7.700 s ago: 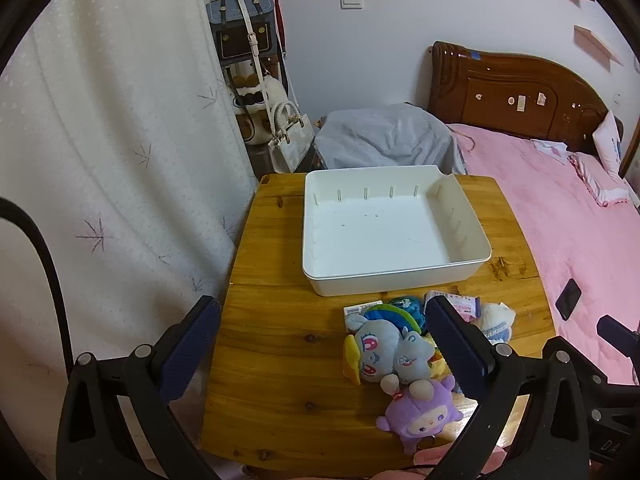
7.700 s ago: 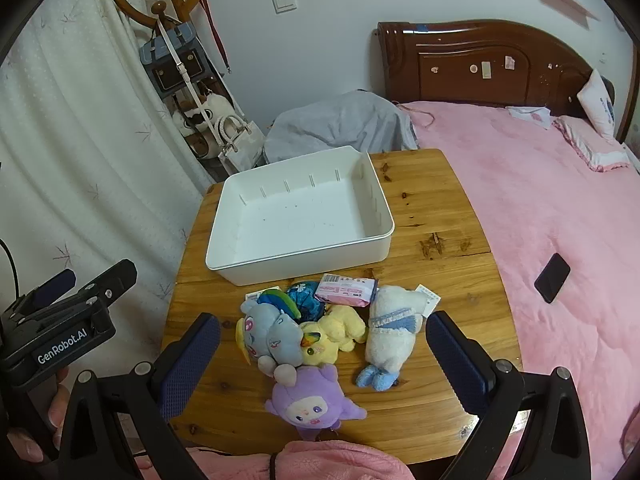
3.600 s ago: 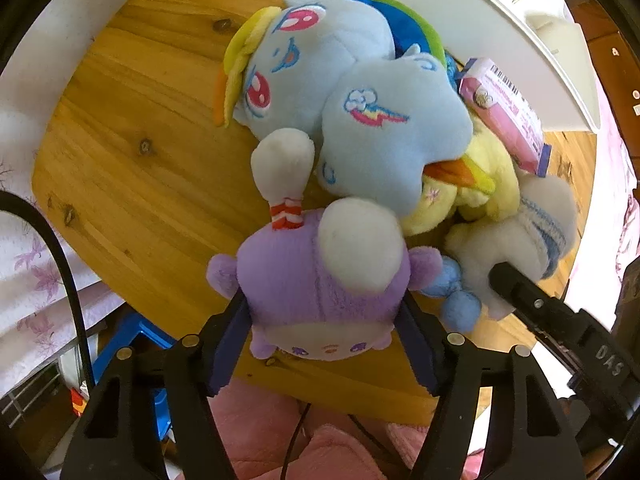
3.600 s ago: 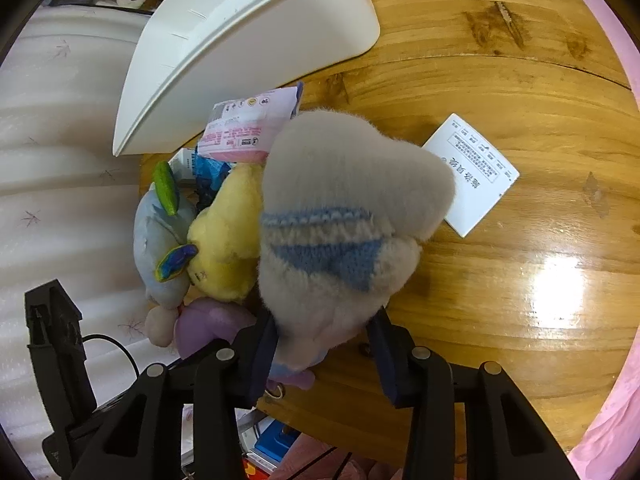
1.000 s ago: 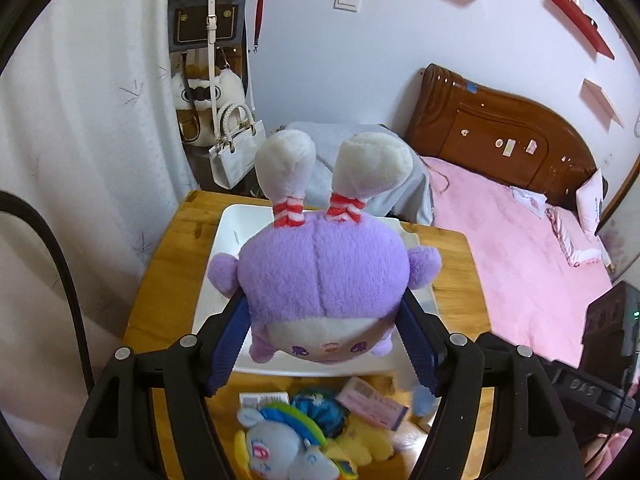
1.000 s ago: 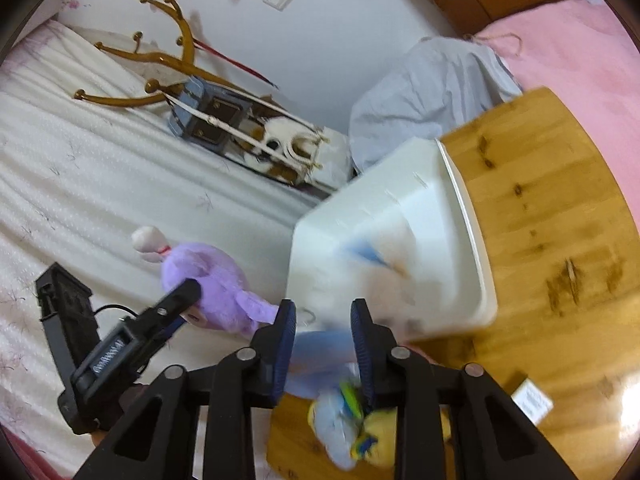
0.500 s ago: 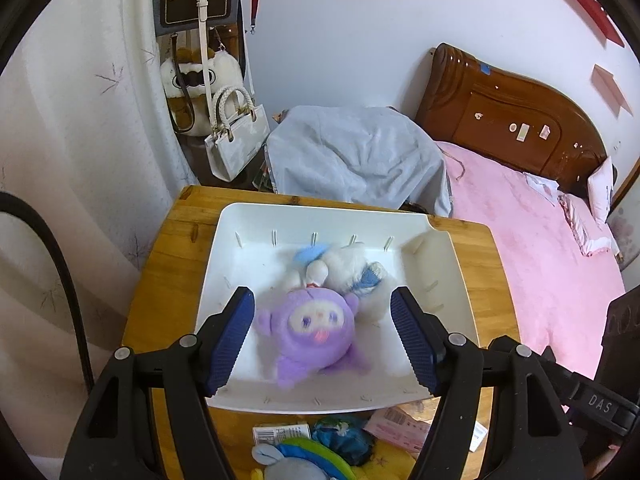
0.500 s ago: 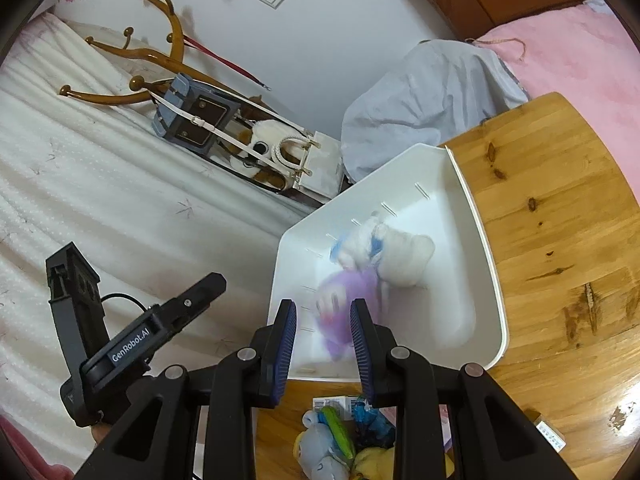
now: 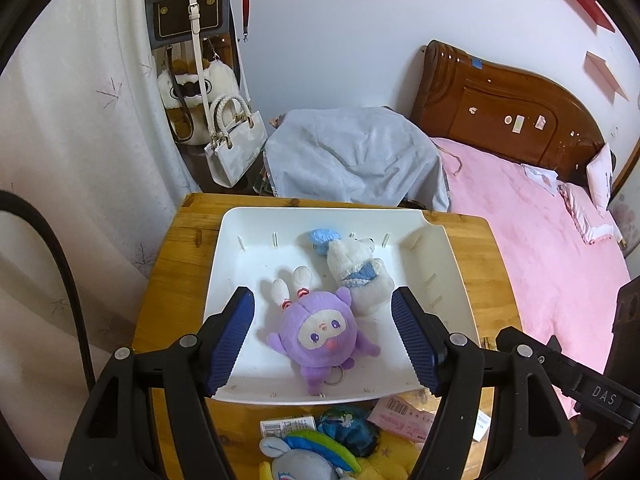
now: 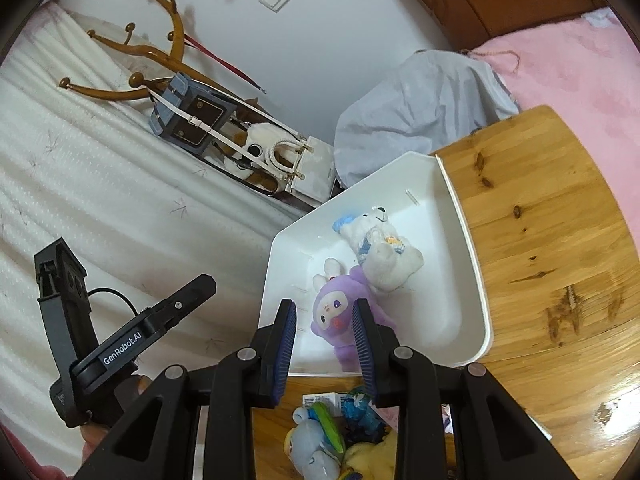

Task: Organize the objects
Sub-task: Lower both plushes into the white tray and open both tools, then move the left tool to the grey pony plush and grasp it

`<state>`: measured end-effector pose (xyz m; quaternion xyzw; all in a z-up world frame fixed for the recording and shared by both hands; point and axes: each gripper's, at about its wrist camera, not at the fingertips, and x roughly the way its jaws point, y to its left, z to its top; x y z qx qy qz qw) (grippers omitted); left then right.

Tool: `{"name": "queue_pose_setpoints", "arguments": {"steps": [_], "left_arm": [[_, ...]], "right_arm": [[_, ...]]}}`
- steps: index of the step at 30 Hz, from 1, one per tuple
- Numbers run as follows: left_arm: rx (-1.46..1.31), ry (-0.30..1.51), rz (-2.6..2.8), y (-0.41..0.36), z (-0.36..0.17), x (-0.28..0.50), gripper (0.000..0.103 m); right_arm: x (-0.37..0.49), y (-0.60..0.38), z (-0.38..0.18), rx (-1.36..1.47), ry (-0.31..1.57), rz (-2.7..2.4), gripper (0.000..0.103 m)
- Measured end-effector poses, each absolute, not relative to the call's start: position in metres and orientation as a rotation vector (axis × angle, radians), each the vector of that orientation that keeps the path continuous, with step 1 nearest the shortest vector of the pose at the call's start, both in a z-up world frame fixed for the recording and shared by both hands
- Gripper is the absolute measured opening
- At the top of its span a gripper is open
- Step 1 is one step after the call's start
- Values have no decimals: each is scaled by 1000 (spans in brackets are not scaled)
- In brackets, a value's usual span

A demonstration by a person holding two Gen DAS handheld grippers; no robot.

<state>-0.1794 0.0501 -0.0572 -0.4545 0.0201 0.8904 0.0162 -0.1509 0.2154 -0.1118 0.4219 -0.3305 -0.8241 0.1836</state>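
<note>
A white tray sits on the wooden table. Inside it lie a purple bunny plush, face up, and a white bear plush with a blue scarf, touching each other. My left gripper hovers open above the tray's near side, its pads clear of the purple plush. My right gripper is also above the near rim; its jaws stand narrowly apart and are opening, with nothing between them. The purple plush and bear show beyond it.
In front of the tray lie a blue pony plush, a yellow plush, a pink packet and a small white box. A pink bed is at the right. Behind the table are a grey-covered object and hanging bags.
A second ago the left gripper held the purple plush above the tray; it now lies in the tray, released. The white bear also dropped in and has come to rest.
</note>
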Motion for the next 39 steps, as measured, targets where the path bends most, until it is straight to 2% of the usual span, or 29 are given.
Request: {"name": "queue_pose_setpoints", "arguments": {"steps": [7,18,27,35,39], "left_arm": [[-1411,46,2795,57,-45,-162,75],[-1326,98,2908,69,-22,-116,75],[-1361,-19,2990,64,-26,-85,75],[-1449,-82,3036,55,-42,-61,79],[-1523,-175,3016,47,-56,-53,80]], "right_arm": [[-130,220,-93,1160,-850,-2377,35],[-77,229,-57,1020,-617,-2533,67],[-34,235,-46,907,-424,-2641,74],[-4,242,-44,824,-346,-2671,79],[9,237,-46,821,-178,-2701,80]]}}
